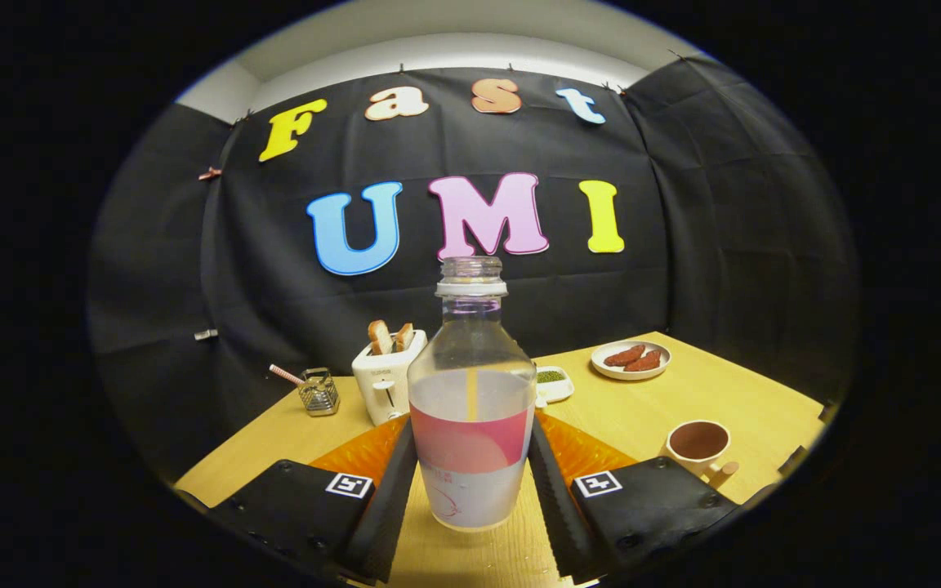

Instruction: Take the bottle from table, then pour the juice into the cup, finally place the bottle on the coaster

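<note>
While the bottle (471, 408) is standing upright on the wooden table (666, 408), it is being squeezed between both fingers of the gripper (470, 490). No cap is being worn by the bottle. A cup (697, 445) is being seen off to the right of the fingers, and a toaster (387, 377) is sitting beyond the bottle.

The bottle (471, 408) stands upright on the table (666, 408), between the gripper (470, 498) fingers, which touch its sides. Behind the bottle to its left stands a toaster (385, 377), and farther left a small wire holder (319, 392). Behind to the bottle's right lies a small dish (554, 382), beyond it a plate (631, 360). Right of the bottle sits the cup (697, 445).
</note>
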A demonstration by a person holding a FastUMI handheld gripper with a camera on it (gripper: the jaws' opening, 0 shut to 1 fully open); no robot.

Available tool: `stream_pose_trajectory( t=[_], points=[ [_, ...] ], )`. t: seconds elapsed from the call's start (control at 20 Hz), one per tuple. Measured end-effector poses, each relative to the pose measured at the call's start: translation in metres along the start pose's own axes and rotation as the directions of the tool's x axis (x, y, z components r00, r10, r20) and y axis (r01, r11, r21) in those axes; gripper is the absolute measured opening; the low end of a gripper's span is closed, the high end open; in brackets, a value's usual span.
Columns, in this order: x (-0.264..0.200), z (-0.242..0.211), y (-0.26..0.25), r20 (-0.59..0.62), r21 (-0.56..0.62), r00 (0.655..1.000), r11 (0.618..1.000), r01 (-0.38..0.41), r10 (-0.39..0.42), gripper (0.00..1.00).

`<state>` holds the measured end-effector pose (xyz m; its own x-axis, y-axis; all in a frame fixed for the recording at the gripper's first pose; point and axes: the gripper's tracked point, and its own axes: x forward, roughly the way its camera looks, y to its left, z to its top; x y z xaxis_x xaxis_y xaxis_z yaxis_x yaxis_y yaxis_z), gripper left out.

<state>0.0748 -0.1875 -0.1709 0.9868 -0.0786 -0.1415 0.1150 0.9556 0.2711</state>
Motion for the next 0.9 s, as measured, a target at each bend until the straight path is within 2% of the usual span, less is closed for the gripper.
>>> stream_pose_trajectory(
  t=[0.2, 0.4, 0.65, 0.9],
  points=[
    [0.002, -0.003, -0.037, -0.021, 0.18, 0.999, 0.983, 0.035, -0.032, 0.74],
    [0.002, -0.014, -0.052, -0.045, 0.356, 0.999, 0.934, 0.03, -0.015, 0.74],
    [0.003, -0.023, -0.067, -0.066, 0.594, 0.998, 0.804, 0.021, 0.023, 0.74],
    [0.007, -0.033, -0.085, -0.086, 0.726, 0.996, 0.686, 0.045, 0.025, 0.74]
  ],
)
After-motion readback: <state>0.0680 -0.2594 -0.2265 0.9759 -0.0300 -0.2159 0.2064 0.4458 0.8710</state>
